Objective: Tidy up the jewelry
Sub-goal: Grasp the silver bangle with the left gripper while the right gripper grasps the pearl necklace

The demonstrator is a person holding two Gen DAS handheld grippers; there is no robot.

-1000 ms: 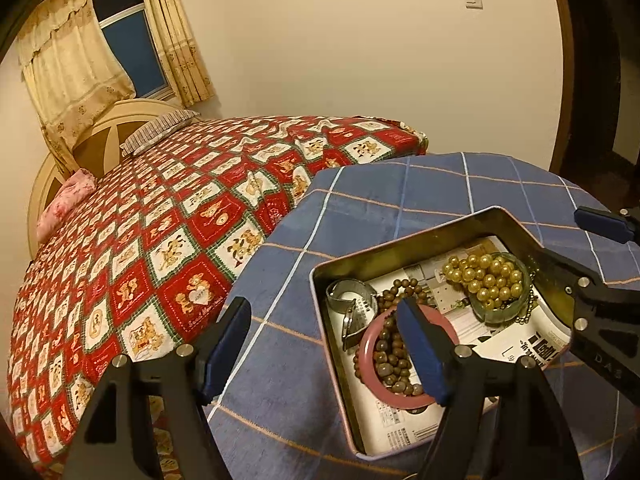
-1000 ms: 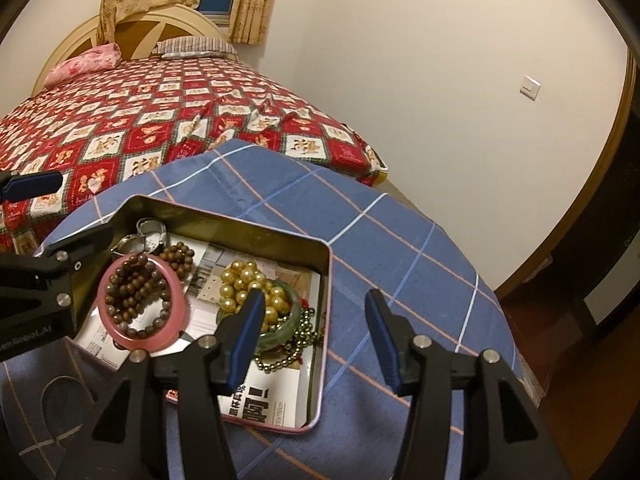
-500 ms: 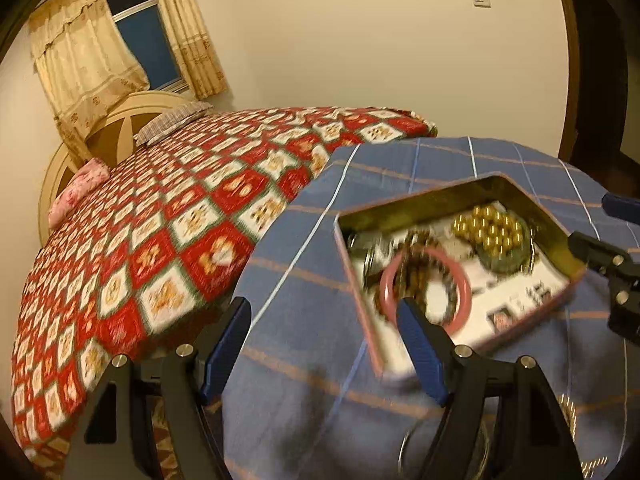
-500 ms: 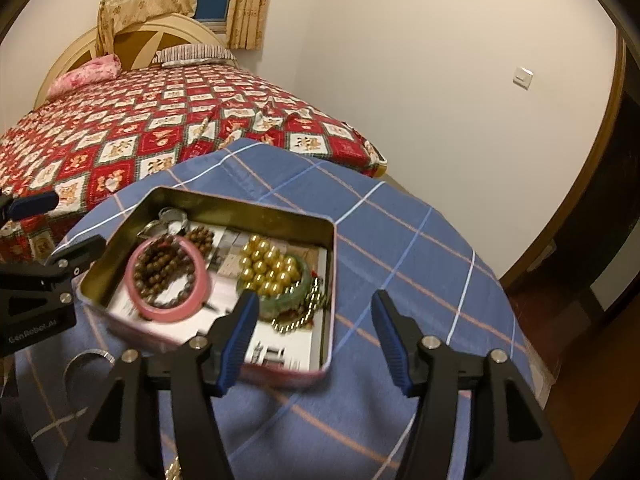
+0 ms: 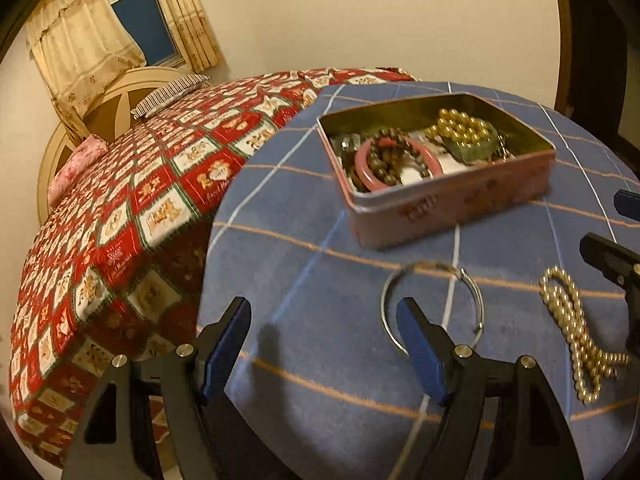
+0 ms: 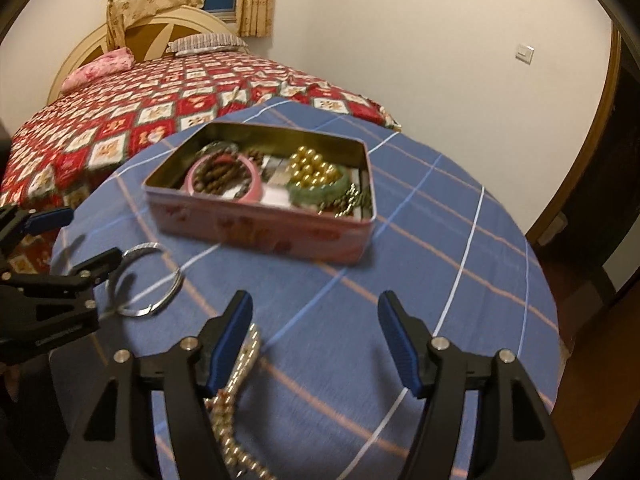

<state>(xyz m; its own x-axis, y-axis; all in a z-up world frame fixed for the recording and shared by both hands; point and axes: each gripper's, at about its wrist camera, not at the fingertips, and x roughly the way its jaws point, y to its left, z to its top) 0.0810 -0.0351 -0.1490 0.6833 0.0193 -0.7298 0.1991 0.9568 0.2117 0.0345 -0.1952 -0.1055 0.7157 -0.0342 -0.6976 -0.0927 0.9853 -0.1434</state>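
A pink tin stands open on the blue checked tablecloth. It holds a pink bangle around brown beads, gold beads and a green bangle. In front of the tin lie a thin silver bangle and a pearl necklace. My left gripper is open over bare cloth, and its right finger covers the silver bangle's near edge. My right gripper has its jaws opening with nothing between them. The pearl necklace lies under its left finger, right of the silver bangle.
The round table's edge drops off on the left toward a bed with a red patterned quilt. A wall and a dark wooden door frame stand behind and to the right. The left gripper shows at the right wrist view's left edge.
Both grippers have drawn back from the tin toward the table's near side and sunk lower. The silver bangle and pearl necklace have come into view. The right jaws have widened.
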